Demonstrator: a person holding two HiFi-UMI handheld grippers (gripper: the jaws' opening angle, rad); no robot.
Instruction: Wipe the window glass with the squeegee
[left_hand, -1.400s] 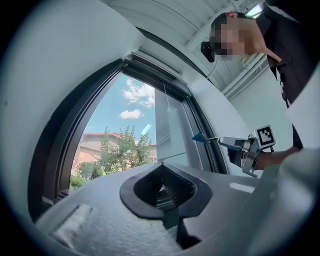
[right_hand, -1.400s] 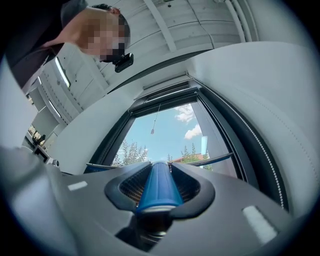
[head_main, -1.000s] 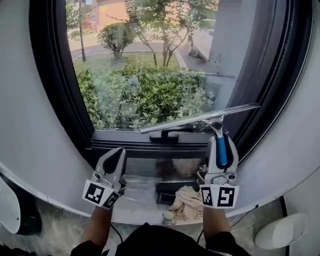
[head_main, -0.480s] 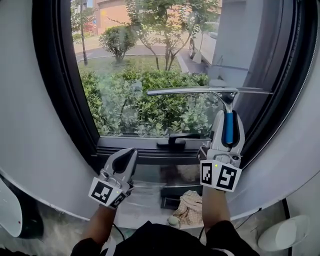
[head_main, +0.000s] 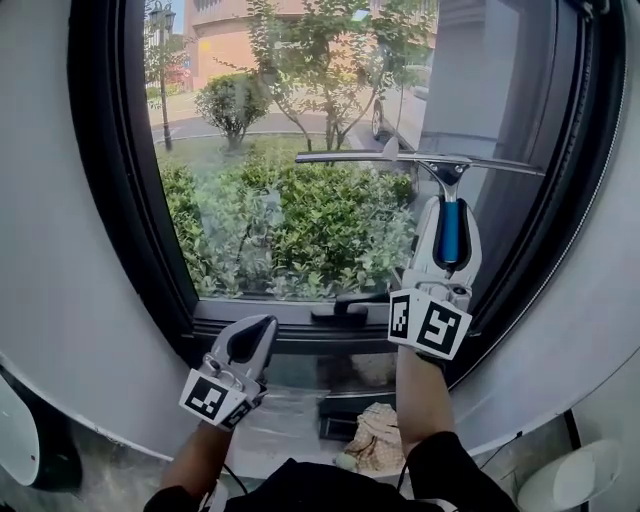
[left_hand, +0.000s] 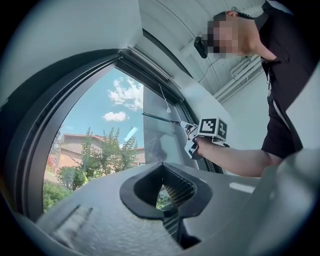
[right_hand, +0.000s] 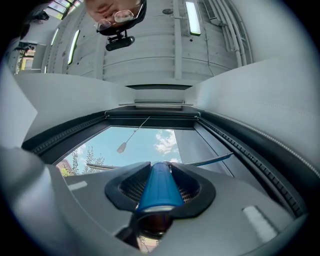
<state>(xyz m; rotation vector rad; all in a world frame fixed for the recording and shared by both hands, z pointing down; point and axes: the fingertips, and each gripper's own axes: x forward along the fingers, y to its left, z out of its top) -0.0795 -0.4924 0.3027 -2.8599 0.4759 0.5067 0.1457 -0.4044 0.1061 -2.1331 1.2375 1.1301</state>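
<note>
The squeegee has a blue handle (head_main: 450, 232) and a long metal blade (head_main: 400, 158) lying level across the upper right of the window glass (head_main: 270, 210). My right gripper (head_main: 447, 208) is shut on the handle and held upright in front of the pane. In the right gripper view the blue handle (right_hand: 159, 186) fills the jaws, with the blade (right_hand: 212, 160) beyond. My left gripper (head_main: 260, 328) hangs low by the bottom frame, shut and holding nothing. In the left gripper view its pads (left_hand: 172, 186) meet, and the right gripper (left_hand: 192, 136) with the blade (left_hand: 159, 118) shows far off.
A thick black window frame (head_main: 125, 220) surrounds the pane, with a black window handle (head_main: 340, 312) on the bottom rail. A crumpled beige cloth (head_main: 378, 428) lies below the sill. Bushes, trees and a street lie outside.
My right gripper has lifted the squeegee up the glass, and the blade went from tilted to level. My left gripper stayed low and shut.
</note>
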